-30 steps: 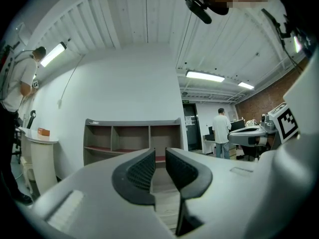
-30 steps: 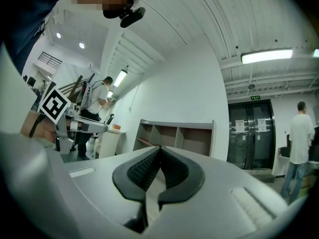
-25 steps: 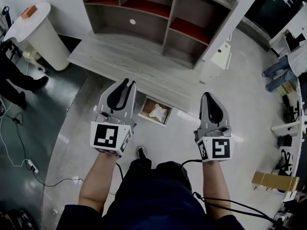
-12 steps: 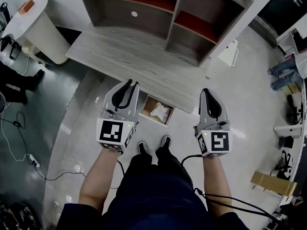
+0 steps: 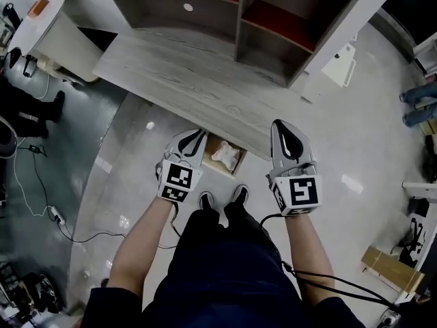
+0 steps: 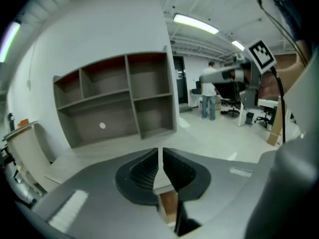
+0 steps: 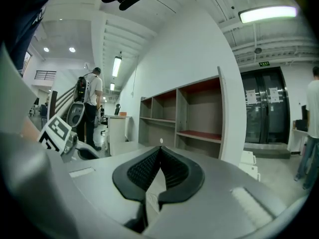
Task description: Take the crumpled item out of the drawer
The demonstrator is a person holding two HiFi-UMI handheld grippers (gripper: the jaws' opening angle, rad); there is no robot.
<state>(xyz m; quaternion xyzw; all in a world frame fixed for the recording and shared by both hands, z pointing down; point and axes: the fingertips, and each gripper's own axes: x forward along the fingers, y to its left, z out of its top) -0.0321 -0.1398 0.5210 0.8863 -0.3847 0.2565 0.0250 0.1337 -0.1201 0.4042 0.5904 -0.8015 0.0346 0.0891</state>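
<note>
A white crumpled item (image 5: 225, 154) lies in the small open drawer (image 5: 213, 144) under the front edge of the low grey wood desk (image 5: 198, 80). My left gripper (image 5: 199, 134) hangs just left of the drawer, jaws shut and empty; in the left gripper view (image 6: 159, 151) the brown drawer inside (image 6: 168, 205) shows under the jaws. My right gripper (image 5: 278, 124) is held to the right of the drawer, over the desk's edge. It is also shut on nothing (image 7: 160, 149).
A grey shelf unit (image 5: 239, 19) with red-lined compartments stands at the back of the desk. A white bin (image 5: 48, 26) and a person's legs (image 5: 20, 108) are at the left, and a cable (image 5: 41, 190) lies on the floor. My feet (image 5: 222, 198) are right before the drawer.
The person has stepped up to the drawer. Both grippers have moved forward and down, the left one much lower beside the drawer. Both stayed shut.
</note>
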